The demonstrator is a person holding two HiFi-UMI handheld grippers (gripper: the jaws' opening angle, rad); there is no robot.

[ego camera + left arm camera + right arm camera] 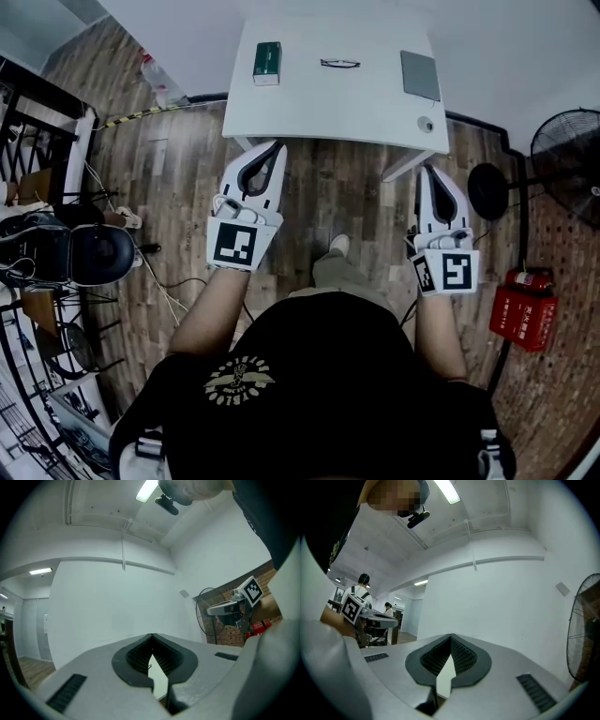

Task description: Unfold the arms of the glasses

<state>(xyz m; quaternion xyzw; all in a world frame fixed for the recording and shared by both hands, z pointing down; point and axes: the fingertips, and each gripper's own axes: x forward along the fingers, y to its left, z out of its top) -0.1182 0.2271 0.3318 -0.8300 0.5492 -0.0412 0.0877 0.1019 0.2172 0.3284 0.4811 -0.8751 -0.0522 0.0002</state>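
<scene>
The dark-framed glasses (pixel 339 64) lie on the white table (pixel 319 108) near its far edge, around the middle; whether their arms are folded is too small to tell. Both grippers hang over the wooden floor in front of the table, well short of the glasses. My left gripper (pixel 275 146) points at the table's front left edge, its tips meeting with nothing between them (pixel 151 635). My right gripper (pixel 424 170) is just short of the front right corner, also shut and empty (pixel 450 635).
A green box (pixel 267 63) sits on the table left of the glasses, a grey pad (pixel 420 75) and a small round object (pixel 426 124) to their right. A standing fan (pixel 567 164) and red fire extinguishers (pixel 525 309) are at right, an office chair (pixel 89 253) and cables at left.
</scene>
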